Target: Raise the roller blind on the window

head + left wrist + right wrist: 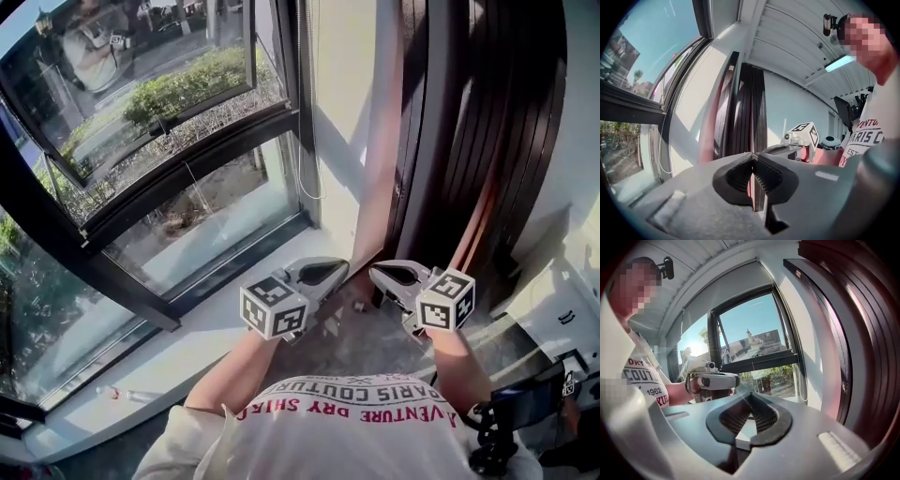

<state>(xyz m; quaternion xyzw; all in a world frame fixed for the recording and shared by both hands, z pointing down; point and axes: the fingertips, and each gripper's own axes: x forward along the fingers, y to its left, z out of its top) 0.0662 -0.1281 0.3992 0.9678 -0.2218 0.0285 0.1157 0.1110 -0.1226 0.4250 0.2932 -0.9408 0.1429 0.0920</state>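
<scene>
The roller blind [723, 289] seems to be the grey sheet at the top of the window [202, 220], and only the right gripper view shows it. It covers the upper part only; the glass below it is bare and the garden shows through. I judge that the blind is mostly up, but I cannot tell if more raising is left, because its lower edge is not sharp.

Its long axis runs level across the top of the window, and the sheet hangs straight down from there. The thin white cord [302, 169] hangs upright as a loop beside the right edge of the frame, close to the pale wall [342, 94].

The left tool [753, 161] is closed, its 2 jaws pressed together with nothing between them. The right tool [749, 400] is closed and empty too. The 2 tools are held side by side, low over the sill [211, 328], well apart from the cord, so no pull is under way now
</scene>
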